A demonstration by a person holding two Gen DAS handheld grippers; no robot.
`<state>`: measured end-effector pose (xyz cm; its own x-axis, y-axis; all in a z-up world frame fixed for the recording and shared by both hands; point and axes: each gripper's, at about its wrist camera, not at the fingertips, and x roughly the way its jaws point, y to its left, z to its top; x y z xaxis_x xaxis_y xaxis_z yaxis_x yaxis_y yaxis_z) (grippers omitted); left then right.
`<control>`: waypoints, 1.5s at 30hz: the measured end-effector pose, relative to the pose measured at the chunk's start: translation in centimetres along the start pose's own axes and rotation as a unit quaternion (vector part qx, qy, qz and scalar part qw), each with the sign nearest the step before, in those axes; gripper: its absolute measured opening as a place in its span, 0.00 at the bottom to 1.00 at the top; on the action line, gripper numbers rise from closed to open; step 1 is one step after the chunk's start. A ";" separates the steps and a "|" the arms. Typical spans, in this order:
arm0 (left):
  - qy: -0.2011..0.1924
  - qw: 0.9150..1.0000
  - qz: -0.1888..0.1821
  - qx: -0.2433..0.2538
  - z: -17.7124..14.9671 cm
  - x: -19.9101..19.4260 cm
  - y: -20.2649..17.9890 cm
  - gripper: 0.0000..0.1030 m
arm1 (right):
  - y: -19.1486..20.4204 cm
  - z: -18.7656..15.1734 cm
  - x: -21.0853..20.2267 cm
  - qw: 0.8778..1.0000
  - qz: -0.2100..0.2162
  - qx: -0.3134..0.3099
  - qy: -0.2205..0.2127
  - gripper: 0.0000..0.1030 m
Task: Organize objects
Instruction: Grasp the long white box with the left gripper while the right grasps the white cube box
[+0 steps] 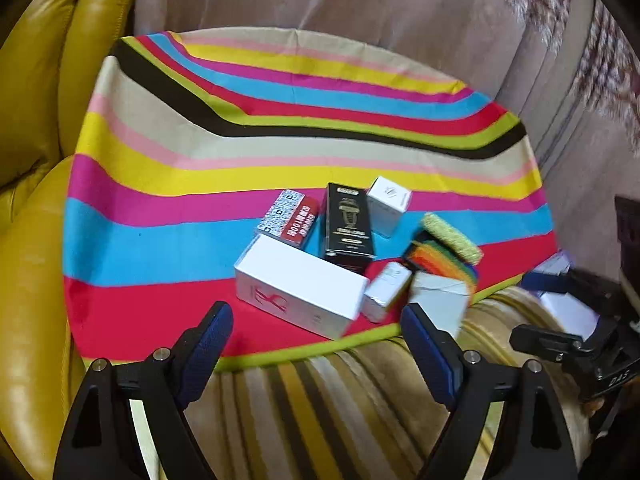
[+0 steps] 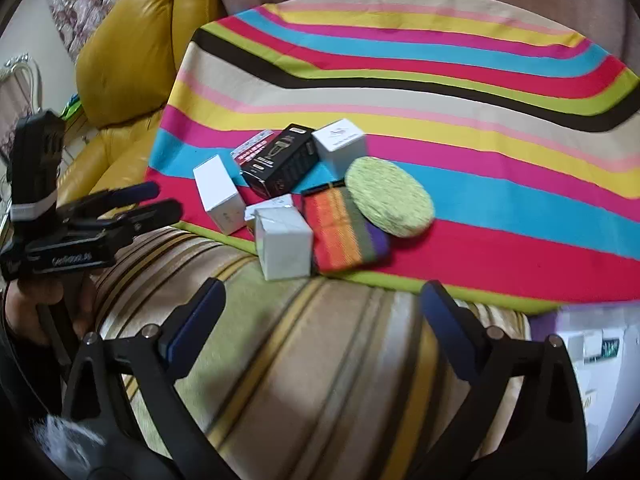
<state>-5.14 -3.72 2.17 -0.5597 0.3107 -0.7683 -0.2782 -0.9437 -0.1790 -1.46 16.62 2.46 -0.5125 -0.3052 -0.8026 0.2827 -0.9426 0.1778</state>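
Now both grippers are hanging over the near edge of the brightly striped cloth (image 1: 168, 184), and the clutter is sitting bunched together at that edge, well within reach. Left gripper (image 1: 316, 320) is standing wide with nothing between its dark blue pads, and right gripper (image 2: 322, 304) is gaping too, empty, over the beige striped cushion (image 2: 304, 360). Closest to the left one is the long white cardboard box with a red mark (image 1: 296, 292), looking light and stiff but probably hollow, so I'm judging a squeeze across its narrow sides safer than across the broad faces, which could cave. Behind it the glossy black carton with gold print (image 1: 348, 224) is leaning on its neighbours, likely slick, wanting a firm pinch low on the body. Beside that the red-and-white patterned box (image 1: 290, 216) is lying flat, and the small white cube box (image 1: 388, 204) is standing at the back. Nearer the right gripper, the pale dented white box (image 2: 284, 240) is sitting right at the cloth's edge and looking crushable, so gentle pressure there. The rainbow-striped fabric pouch (image 2: 344, 228) is looking soft and floppy, best pinched at an edge, and the round green woven mat (image 2: 390, 196) is overlapping it, thin and bendy, needing a grip on its rim
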 end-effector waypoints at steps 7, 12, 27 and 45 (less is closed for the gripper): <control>0.024 0.999 -0.007 0.037 1.3 2.3 0.3 0.85 | 0.7 1.8 2.6 0.999 0.004 -0.024 0.020 0.91; 0.042 0.997 0.004 0.063 1.9 3.6 0.4 0.89 | 1.5 2.6 4.4 0.998 0.010 -0.044 0.039 0.86; 0.059 0.995 -0.031 0.068 1.7 4.5 0.7 0.94 | 2.6 3.2 5.3 0.996 0.000 -0.073 0.043 0.74; 0.062 0.996 -0.022 0.064 1.3 4.8 0.7 0.85 | 3.9 2.7 6.0 0.994 0.047 -0.083 0.059 0.37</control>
<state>-9.02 -2.74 -0.85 -0.4458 0.3284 -0.8327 -0.4022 -0.9046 -0.1414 -5.65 10.76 -0.16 -0.3809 -0.3639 -0.8500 0.4606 -0.8718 0.1668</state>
